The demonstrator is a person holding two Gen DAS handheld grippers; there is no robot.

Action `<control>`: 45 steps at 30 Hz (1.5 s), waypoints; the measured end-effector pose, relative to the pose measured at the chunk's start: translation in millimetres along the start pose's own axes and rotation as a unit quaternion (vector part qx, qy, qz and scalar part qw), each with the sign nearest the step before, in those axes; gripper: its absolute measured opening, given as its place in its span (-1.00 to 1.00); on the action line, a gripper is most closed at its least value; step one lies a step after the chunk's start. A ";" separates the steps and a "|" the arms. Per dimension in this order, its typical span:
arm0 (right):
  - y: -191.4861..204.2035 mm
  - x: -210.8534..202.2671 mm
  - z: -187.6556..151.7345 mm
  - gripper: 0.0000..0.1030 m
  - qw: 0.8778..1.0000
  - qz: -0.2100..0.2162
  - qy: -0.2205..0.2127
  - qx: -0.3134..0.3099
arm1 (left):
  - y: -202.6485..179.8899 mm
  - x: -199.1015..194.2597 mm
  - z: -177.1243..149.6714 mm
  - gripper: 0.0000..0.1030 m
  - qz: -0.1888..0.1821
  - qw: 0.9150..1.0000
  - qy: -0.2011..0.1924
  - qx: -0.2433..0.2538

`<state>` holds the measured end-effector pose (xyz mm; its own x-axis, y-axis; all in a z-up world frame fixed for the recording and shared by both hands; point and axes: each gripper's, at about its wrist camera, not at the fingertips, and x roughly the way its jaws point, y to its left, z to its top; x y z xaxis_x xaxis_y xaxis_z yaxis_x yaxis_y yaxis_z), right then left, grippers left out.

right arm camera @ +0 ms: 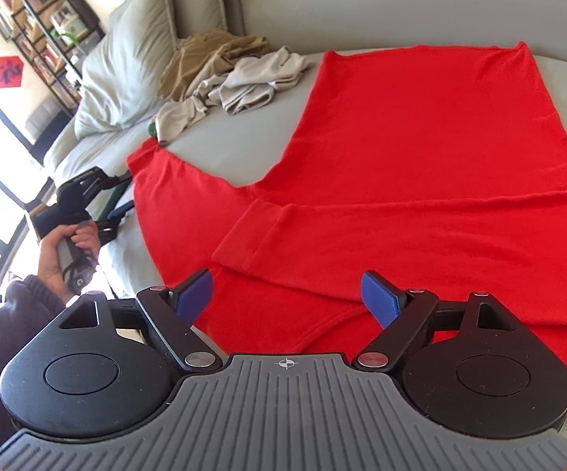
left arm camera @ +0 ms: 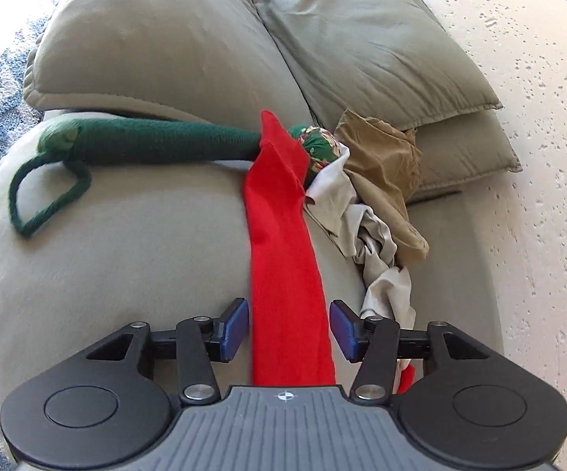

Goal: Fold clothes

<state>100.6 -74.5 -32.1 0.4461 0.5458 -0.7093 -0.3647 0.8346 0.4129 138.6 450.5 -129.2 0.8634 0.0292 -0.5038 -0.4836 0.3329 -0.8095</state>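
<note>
A red long-sleeved top (right arm camera: 421,149) lies spread flat on the grey sofa seat (right arm camera: 244,137). One sleeve is folded across its body toward the left. The other sleeve (left arm camera: 283,259) stretches out along the seat. My left gripper (left arm camera: 289,327) is open, its blue pads on either side of that sleeve. It also shows in the right wrist view (right arm camera: 106,200), held by a hand. My right gripper (right arm camera: 285,298) is open and empty, just above the top's near edge by the folded sleeve's cuff.
A heap of tan (left arm camera: 381,165) and pale grey clothes (left arm camera: 377,251) lies beside the sleeve's end, also in the right wrist view (right arm camera: 236,78). A green knitted piece (left arm camera: 126,145) lies across the seat. Sofa cushions (left arm camera: 362,39) stand behind. A bookshelf (right arm camera: 44,23) stands far left.
</note>
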 end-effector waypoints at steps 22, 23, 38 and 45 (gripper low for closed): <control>-19.2 -67.3 -5.8 0.64 0.996 0.053 -0.040 0.066 | -93.8 -26.8 13.3 -0.99 -0.022 0.982 0.001 0.185; -20.1 -77.1 -9.2 0.64 0.994 0.068 -0.040 0.072 | -103.4 -36.1 8.6 -0.99 -0.034 0.980 0.008 0.196; -72.8 -204.7 -70.9 0.81 0.967 0.051 -0.209 0.139 | -199.1 -131.4 -157.9 -0.99 -0.077 0.922 -0.011 0.379; -106.4 -219.3 -91.6 0.81 0.953 0.015 -0.239 0.185 | -230.1 -135.2 -319.7 -0.99 -0.073 0.886 -0.032 0.457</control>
<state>-33.3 -289.9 27.1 0.7933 0.4676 -0.3900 -0.1094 0.7396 0.6641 87.1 68.7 28.8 0.9274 -0.0339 -0.3724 -0.0722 0.9609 -0.2672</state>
